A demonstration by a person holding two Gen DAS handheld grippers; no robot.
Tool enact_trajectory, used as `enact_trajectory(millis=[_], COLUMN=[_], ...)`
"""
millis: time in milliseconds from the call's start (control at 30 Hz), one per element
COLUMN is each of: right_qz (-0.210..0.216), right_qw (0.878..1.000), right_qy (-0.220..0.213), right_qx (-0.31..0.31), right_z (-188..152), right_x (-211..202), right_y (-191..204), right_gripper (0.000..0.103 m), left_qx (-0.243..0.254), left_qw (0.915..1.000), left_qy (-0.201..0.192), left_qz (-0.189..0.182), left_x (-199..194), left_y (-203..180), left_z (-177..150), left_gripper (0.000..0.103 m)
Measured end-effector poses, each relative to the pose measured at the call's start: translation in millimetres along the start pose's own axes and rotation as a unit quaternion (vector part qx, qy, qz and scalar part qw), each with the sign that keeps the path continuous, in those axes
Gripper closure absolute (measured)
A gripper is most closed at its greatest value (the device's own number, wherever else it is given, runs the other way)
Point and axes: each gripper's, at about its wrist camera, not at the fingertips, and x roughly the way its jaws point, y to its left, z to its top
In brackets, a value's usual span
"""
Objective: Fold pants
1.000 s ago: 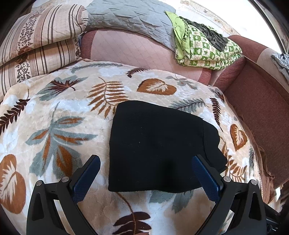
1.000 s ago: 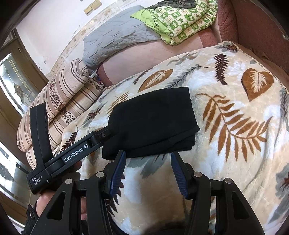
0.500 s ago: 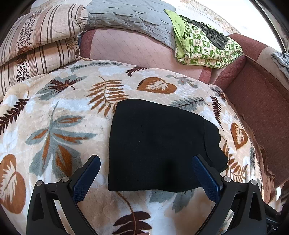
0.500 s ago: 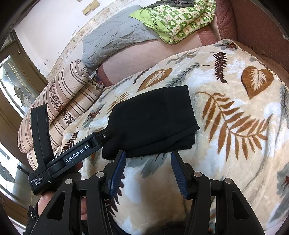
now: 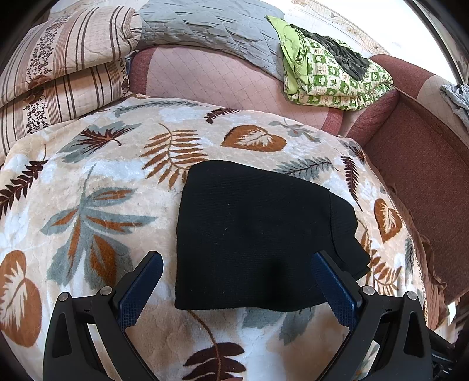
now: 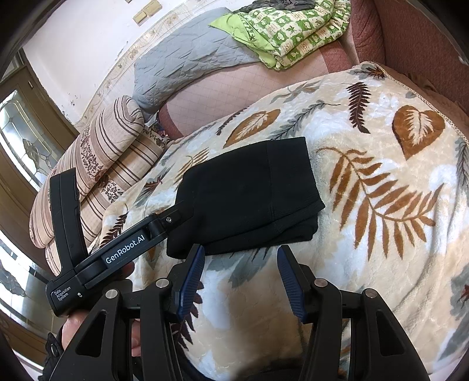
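Black pants [image 5: 258, 240], folded into a compact block, lying flat on the leaf-patterned blanket [image 5: 96, 211], at centre of the left wrist view and just above centre in the right wrist view [image 6: 249, 196]. Stacked layers showing along the bundle's edge at 3 o'clock in the left view.

Left gripper [image 5: 237, 287] spread wide, blue pads [image 5: 140, 290] at 7 and 5 o'clock, nothing between them but the near hem of the pants below; contact with the cloth not clear. Same tool seen from the right wrist view as a black bar [image 6: 126, 249] marked "GenRobot.AI", running from 8 o'clock to the left end of the bundle, a hand [image 6: 73, 319] on its grip.

Right gripper [image 6: 240, 278] parted, moderately wide, empty, fingers [image 6: 190, 278] at 6 o'clock just short of the near edge of the pants, over bare blanket [image 6: 381, 234].

Beyond, at 12 o'clock in the left view: grey quilt [image 5: 211, 26]; green patterned bedding [image 5: 331, 76] folded at 1 o'clock with a dark garment [image 5: 337, 52] on top; striped quilts [image 5: 64, 64] stacked at 10 o'clock; reddish sofa [image 5: 419, 164] at 3 o'clock.
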Motion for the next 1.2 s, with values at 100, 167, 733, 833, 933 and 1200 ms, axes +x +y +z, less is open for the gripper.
enact_trajectory(millis=[100,167,733,833,933,1200], right_qz=[0.0,0.0,0.0,0.0,0.001,0.001], right_qw=[1.0,1.0,1.0,1.0,1.0,1.0], right_qy=[0.0,0.0,0.001,0.0,0.0,0.001], right_qx=[0.0,0.0,0.001,0.001,0.001,0.0], right_z=[0.0,0.0,-0.7,-0.1,0.0,0.9], right_x=[0.1,0.1,0.3,0.0,0.1,0.3], right_y=[0.0,0.0,0.3,-0.1,-0.1,-0.1], right_gripper=[0.049,0.049,0.049,0.049,0.049,0.049], left_qx=[0.0,0.0,0.0,0.0,0.0,-0.002], left_qw=[1.0,1.0,1.0,1.0,1.0,1.0], left_qy=[0.0,0.0,0.0,0.0,0.0,0.003], left_qz=[0.0,0.0,0.0,0.0,0.0,0.001], left_x=[-0.2,0.2,-0.1,0.0,0.1,2.2], left_y=[-0.2,-0.2,-0.4,-0.5,-0.5,-1.1], left_z=[0.4,-0.1,0.2,0.2,0.2,-0.9], left_gripper=[0.001,0.001,0.001,0.001,0.001,0.001])
